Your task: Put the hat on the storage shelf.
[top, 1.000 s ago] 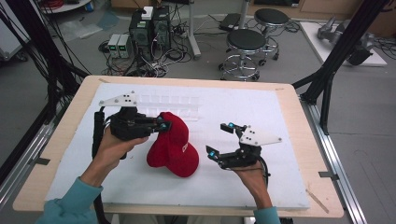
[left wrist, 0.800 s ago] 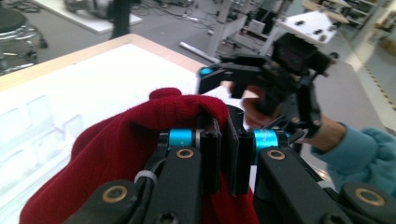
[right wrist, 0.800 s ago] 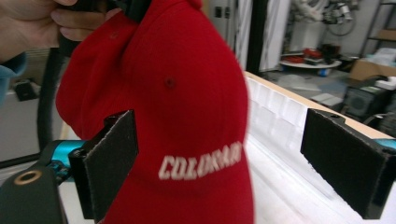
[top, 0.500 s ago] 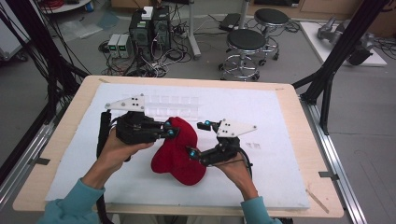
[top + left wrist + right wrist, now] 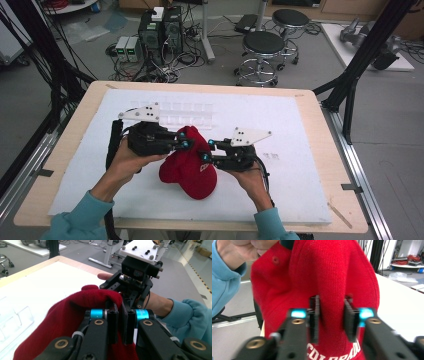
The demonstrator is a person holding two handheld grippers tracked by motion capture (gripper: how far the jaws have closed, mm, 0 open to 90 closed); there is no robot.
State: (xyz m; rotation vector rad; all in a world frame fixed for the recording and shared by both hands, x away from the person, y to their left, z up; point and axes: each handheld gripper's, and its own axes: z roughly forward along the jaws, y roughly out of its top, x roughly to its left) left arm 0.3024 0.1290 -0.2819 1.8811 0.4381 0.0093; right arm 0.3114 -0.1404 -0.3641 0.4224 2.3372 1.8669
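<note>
**Two grippers on a red cap**

Grey workshop floor with stools [image 5: 266, 44], computer boxes [image 5: 161, 29] and cables lies beyond a wooden table [image 5: 320, 125] covered by a white mat [image 5: 280, 125].

From the high view, a red cap [image 5: 189, 167] lies near the middle of the mat, slightly toward the person's side. The left gripper [image 5: 184, 141] comes in from the left and meets the cap's upper edge; the right gripper [image 5: 207, 150] comes in from the right and meets the cap's crown. Both sleeves are light blue. A clear plastic tray [image 5: 187, 112] lies on the mat just behind the grippers.

From the left gripper view, the left gripper [image 5: 119, 326] has its jaws pressed nearly together, with a thin fold of the cap [image 5: 75, 312] pinched between them. The right gripper's body and the hand [image 5: 156, 303] that carries it are right behind the cap.

From the right gripper view, the right gripper [image 5: 332, 315] has just been closing its jaws, and a raised ridge of the cap [image 5: 332, 272] stands between them; the pads press against the cloth on both sides. White letters run along the cap's lower edge. The left hand [image 5: 244, 247] is at the top left, above the cap.
</note>
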